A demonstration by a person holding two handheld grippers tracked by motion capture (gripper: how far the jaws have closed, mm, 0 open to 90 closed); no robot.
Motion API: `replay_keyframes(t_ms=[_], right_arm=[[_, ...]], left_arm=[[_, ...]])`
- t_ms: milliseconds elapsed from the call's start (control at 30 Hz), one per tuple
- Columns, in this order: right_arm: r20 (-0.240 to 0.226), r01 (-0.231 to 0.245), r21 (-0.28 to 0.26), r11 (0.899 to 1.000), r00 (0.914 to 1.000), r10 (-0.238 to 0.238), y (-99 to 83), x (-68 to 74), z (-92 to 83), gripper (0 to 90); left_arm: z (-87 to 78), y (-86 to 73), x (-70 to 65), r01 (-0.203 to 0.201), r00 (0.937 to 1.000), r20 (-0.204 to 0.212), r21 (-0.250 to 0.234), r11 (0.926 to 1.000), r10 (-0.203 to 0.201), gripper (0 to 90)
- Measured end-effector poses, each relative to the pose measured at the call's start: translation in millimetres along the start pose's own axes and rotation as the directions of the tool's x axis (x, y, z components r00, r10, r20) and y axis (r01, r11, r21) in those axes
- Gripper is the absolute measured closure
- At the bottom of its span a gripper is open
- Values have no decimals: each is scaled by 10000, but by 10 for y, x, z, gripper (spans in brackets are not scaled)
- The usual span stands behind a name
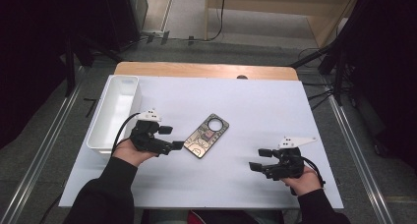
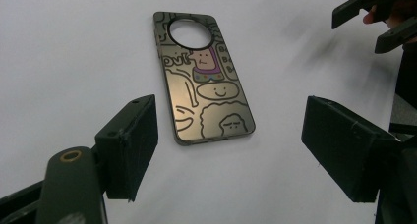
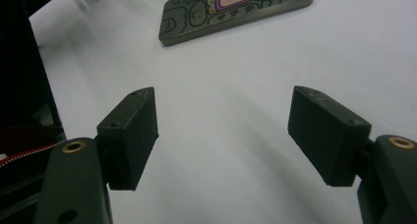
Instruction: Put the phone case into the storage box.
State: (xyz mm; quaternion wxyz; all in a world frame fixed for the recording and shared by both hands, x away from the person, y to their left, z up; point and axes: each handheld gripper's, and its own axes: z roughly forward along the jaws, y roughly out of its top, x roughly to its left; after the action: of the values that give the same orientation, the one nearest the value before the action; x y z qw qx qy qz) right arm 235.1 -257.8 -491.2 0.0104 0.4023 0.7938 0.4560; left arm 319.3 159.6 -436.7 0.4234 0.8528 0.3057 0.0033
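Observation:
A dark phone case with cartoon drawings and a round camera hole lies flat near the middle of the white table top. My left gripper sits just left of it, open, jaws pointing at the case's near end. In the left gripper view the case lies just ahead of the empty gap between the jaws. My right gripper rests at the front right, open and empty, well apart from the case. The right gripper view has the case far ahead of its jaws.
A white rectangular bin stands along the table's left edge, right behind my left hand. The wooden table rim shows at the back. Black stands and cables flank the table on the floor.

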Motion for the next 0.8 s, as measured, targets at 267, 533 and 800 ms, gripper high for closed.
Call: replay_keyframes(t_ms=[267, 533, 800], right_arm=[[8, -30, 21, 10000, 10000, 30, 0, -1, -1, 260], [8, -6, 31, 10000, 10000, 6, 1, -1, 2, 260], [6, -9, 4, 10000, 10000, 9, 0, -3, -3, 260]], left_arm=[[64, 72, 11, 20, 10000, -36, -34, 10000, -20, 214], [136, 140, 25, -205, 9997, 132, -348, 9992, 209, 130], [240, 218, 20, -417, 9990, -167, -210, 9989, 413, 0]])
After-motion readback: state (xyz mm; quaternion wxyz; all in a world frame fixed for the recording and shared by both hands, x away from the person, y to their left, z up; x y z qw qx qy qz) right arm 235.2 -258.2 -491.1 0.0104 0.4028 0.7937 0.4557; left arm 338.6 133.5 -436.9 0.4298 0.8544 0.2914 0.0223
